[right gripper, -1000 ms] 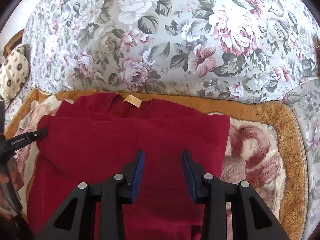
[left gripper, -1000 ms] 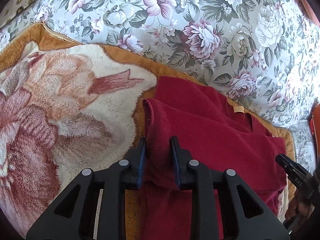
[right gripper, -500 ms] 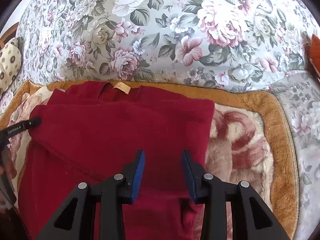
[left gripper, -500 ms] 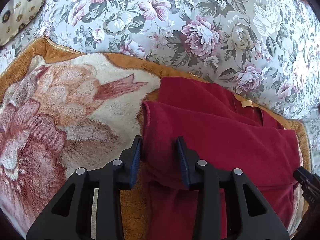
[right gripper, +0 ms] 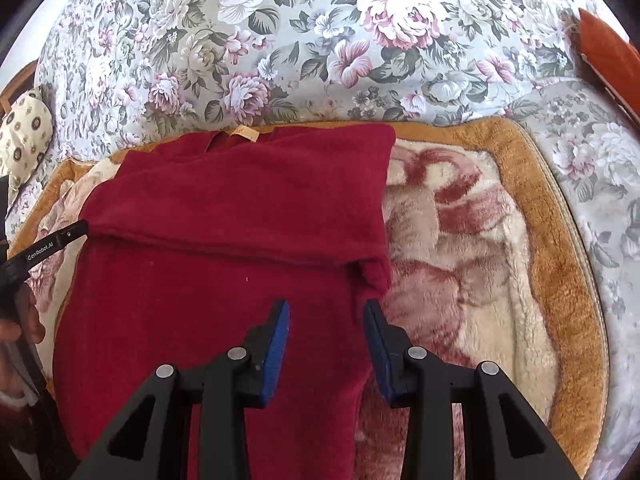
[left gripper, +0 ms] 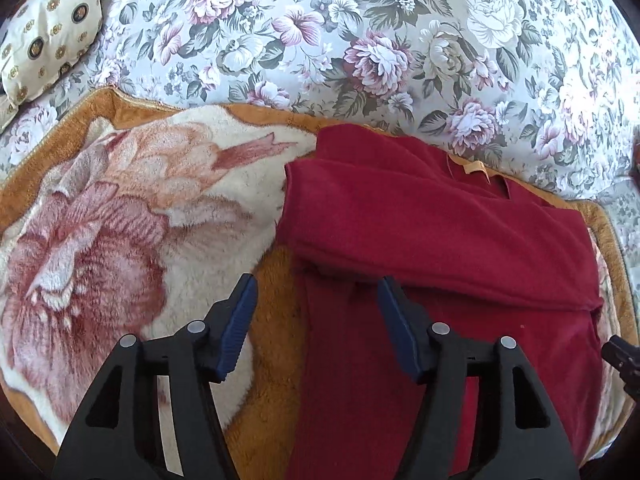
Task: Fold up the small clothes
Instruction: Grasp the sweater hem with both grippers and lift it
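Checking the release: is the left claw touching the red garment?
Cannot tell: in the left wrist view the left claw is open over the red garment, contact unclear.

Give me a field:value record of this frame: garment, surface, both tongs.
garment: red top, sleeves folded across the chest, tan neck label at the far edge
surface: plush flower blanket over floral bedspread
left tongs: open, empty, at the garment's left edge
right tongs: open, empty, over its lower right part
extras: patterned pillow
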